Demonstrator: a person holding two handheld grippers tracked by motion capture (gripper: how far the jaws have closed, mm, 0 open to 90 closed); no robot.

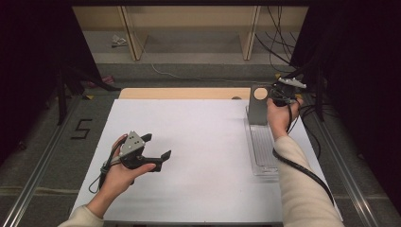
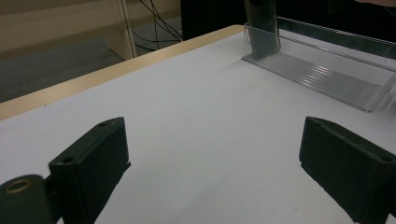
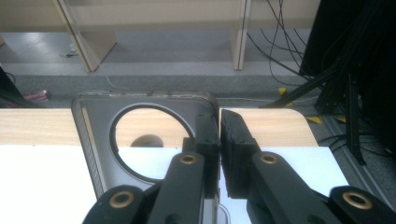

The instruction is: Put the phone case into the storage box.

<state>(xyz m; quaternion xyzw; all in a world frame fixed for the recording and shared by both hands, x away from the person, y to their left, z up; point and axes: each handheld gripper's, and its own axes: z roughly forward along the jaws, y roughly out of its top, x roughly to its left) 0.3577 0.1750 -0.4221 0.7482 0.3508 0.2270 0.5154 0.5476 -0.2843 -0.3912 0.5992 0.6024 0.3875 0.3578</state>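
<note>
While the left gripper [image 1: 157, 146] hovers wide open over the table [image 1: 198, 142], the right gripper [image 3: 219, 140] clamps the grey plate's [image 3: 100, 121] edge above the clear tray [image 1: 263, 151].

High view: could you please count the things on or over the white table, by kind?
Grippers: 2, the left gripper open over the table, the right gripper shut on the grey plate
Grey plate with a round hole: 1, standing upright
Clear plastic tray: 1
Total: 4
</note>
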